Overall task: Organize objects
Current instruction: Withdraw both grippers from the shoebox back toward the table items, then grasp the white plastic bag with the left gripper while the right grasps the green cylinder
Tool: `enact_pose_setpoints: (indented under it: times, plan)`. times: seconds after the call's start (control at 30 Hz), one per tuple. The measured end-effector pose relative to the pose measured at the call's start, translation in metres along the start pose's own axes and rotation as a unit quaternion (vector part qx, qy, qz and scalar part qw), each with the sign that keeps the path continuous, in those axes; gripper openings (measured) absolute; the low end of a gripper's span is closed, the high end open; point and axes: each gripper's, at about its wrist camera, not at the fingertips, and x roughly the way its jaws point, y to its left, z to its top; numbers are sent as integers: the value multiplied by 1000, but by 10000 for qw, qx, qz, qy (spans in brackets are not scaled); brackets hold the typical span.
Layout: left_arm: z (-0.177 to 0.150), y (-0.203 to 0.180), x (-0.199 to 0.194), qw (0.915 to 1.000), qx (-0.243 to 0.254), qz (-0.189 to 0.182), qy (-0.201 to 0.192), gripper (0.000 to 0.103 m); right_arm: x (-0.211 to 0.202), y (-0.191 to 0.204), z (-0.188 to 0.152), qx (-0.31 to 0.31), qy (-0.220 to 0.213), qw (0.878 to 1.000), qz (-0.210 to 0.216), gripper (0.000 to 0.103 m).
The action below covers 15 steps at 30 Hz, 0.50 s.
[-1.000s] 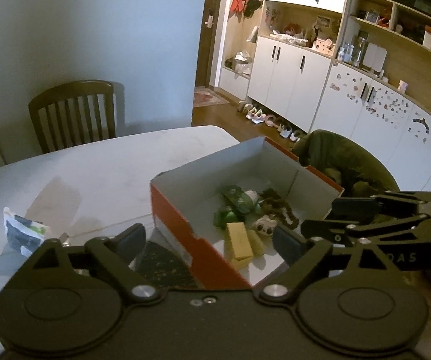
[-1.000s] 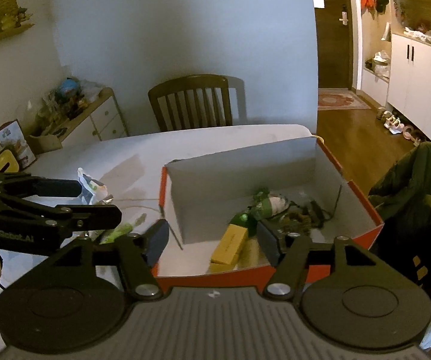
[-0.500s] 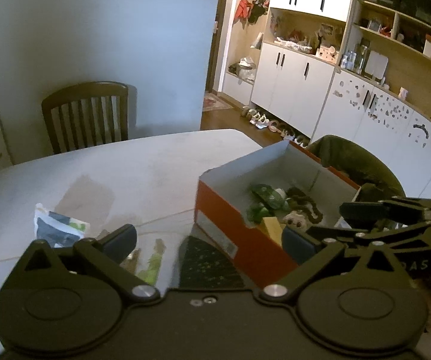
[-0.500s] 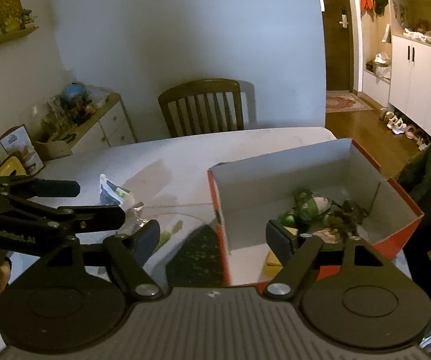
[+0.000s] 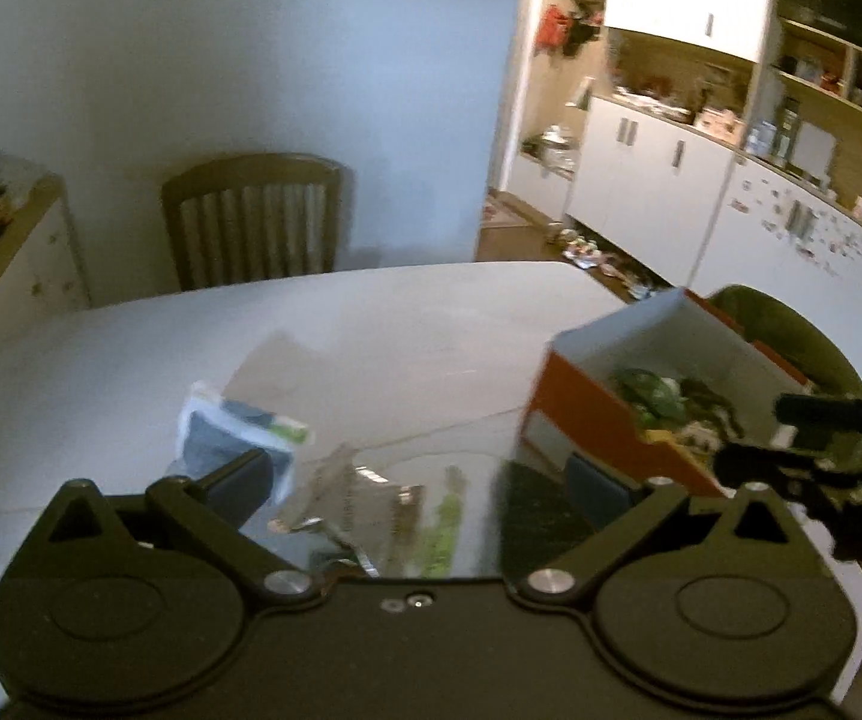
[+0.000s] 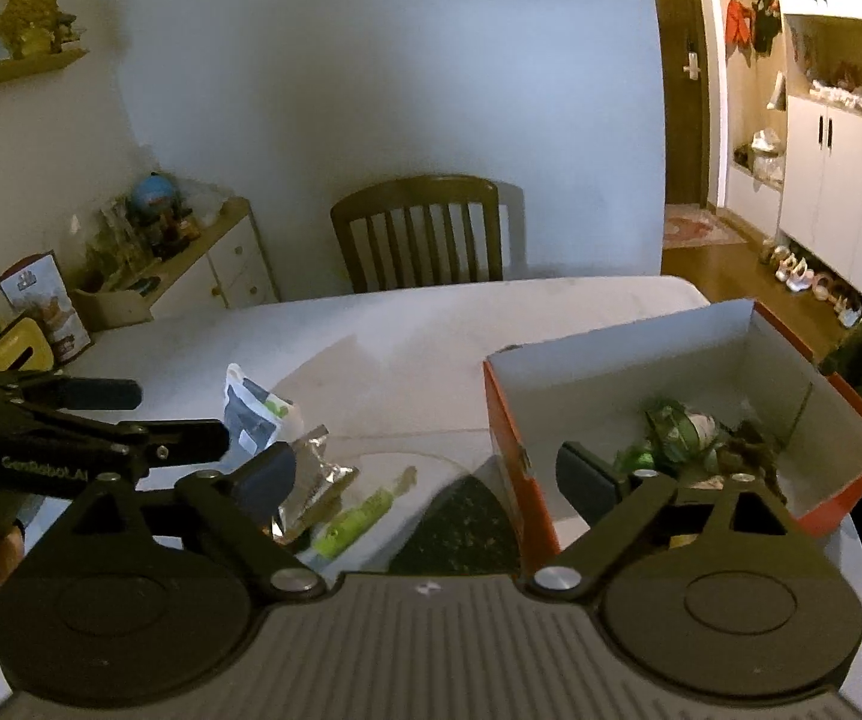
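Crinkled foil packet [image 6: 309, 483] and orange cardboard box [image 6: 511, 450] lie beyond both tongs, left [image 5: 419, 477] and right [image 6: 428, 474], spread empty.

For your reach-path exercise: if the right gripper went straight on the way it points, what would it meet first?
Probably the dark mat on the table, between the right gripper's open fingers; depth is unclear, and the orange box sits close right.

Orange box [image 6: 514, 456] — gaping right claw [image 6: 428, 474]

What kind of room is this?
Most likely a home dining area opening onto an entryway: a white table with a wooden chair, white cabinets, and shoes lined up on the floor.
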Motion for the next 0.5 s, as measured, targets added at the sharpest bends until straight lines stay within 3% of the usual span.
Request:
enact_pose_setpoints:
  times: [0.33, 0.5]
  plan:
    - [19, 71, 18, 9946, -861, 564, -133, 103, 32, 31, -2, -307, 288, 9991, 41, 97]
    - [30, 92, 39, 9924, -947, 776, -104, 103, 55, 43, -4, -421, 464, 9980, 92, 97]
